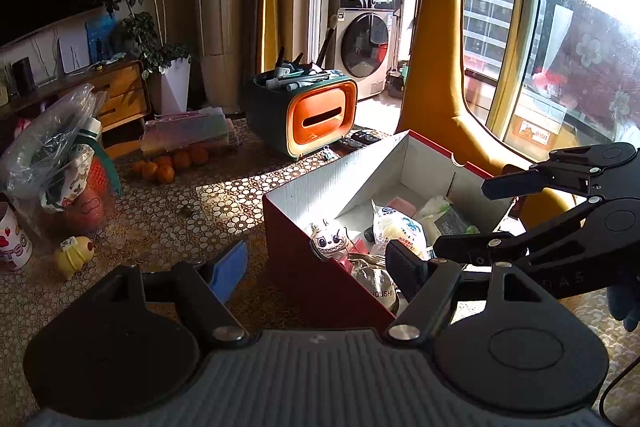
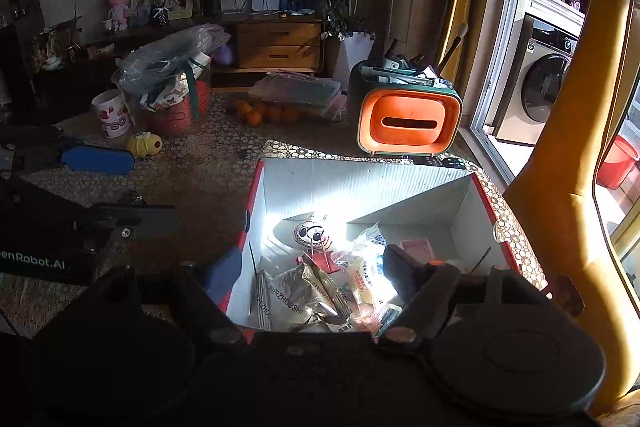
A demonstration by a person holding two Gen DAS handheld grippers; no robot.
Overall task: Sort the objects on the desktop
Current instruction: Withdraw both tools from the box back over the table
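Observation:
A red cardboard box [image 1: 320, 279] with a white inside [image 2: 360, 183] stands on the patterned table. It holds a small big-eyed doll [image 2: 312, 235], a white bread packet [image 1: 396, 227], a silvery snack bag [image 2: 296, 291] and a pink item [image 2: 418, 249]. My left gripper [image 1: 316, 269] is open, hovering at the box's near left corner with nothing between its pads. My right gripper [image 2: 312, 269] is open above the box's contents, also holding nothing. In the left wrist view, the right gripper [image 1: 472, 215] reaches in over the box's right side.
An orange and green organiser [image 1: 308, 111] full of pens stands behind the box, with remotes [image 1: 360, 141] at its foot. Several oranges [image 1: 168, 165], a bagged basket [image 1: 60, 163], a yellow toy [image 1: 74, 255] and a white cup [image 1: 12, 239] sit to the left. A yellow chair [image 1: 440, 67] rises behind on the right.

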